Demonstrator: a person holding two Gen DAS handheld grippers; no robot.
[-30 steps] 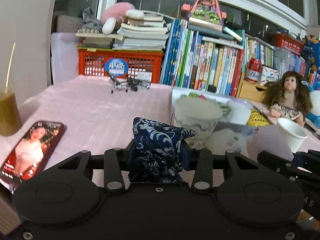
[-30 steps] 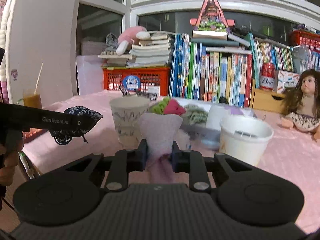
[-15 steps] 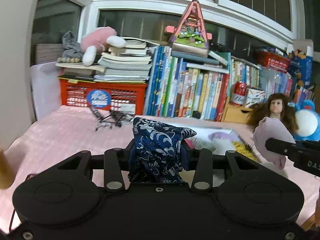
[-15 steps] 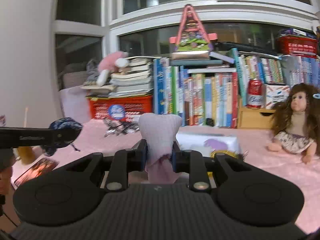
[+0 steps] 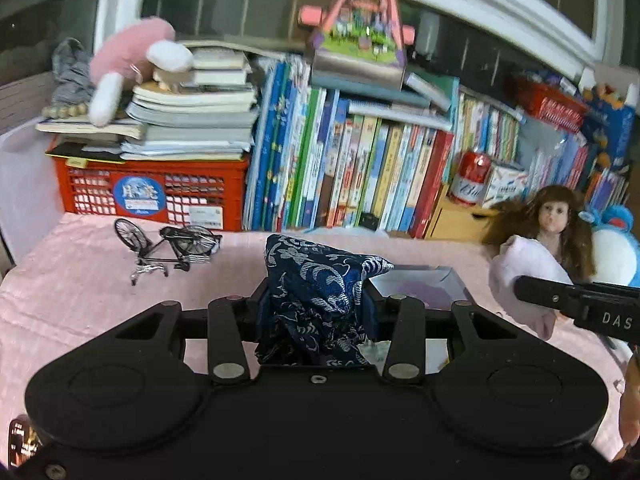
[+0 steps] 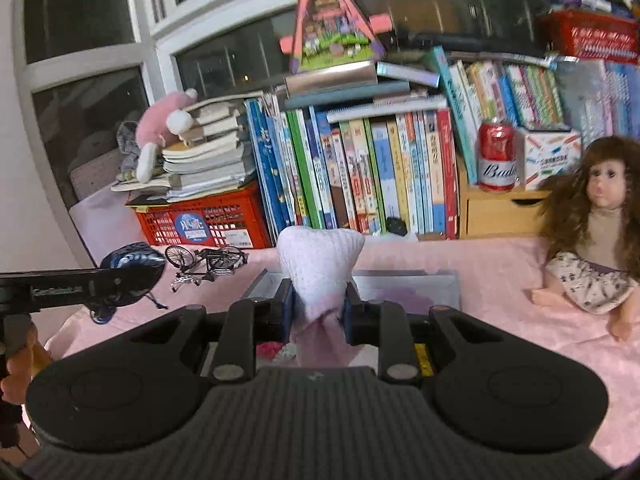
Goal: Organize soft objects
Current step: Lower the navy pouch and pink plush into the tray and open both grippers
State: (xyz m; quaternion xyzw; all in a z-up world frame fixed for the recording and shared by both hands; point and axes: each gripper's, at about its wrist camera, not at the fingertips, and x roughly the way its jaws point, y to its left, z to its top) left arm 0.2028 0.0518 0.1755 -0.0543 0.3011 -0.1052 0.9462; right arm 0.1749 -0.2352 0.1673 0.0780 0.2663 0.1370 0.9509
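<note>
left gripper [image 5: 316, 300]: squeezes a dark blue flowery cloth [image 5: 320, 292], bunched up between its fingers | right gripper [image 6: 316, 304]: pinches a soft pale pink cloth [image 6: 320, 268] that puffs out above its fingers | clear box [image 6: 420, 284]: just past both grippers, on the pink table cover [image 6: 500, 272] | toy bike [image 5: 168, 244]: ahead-left of left gripper | doll [image 6: 600, 224]: ahead-right of right gripper

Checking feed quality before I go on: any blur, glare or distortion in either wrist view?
Left wrist view: motion smear on the toy house and books, blue patterned cloth crisp. Right wrist view: sharper, strong fisheye bending of the window frame. Neither shows glare; windows dark.
</note>
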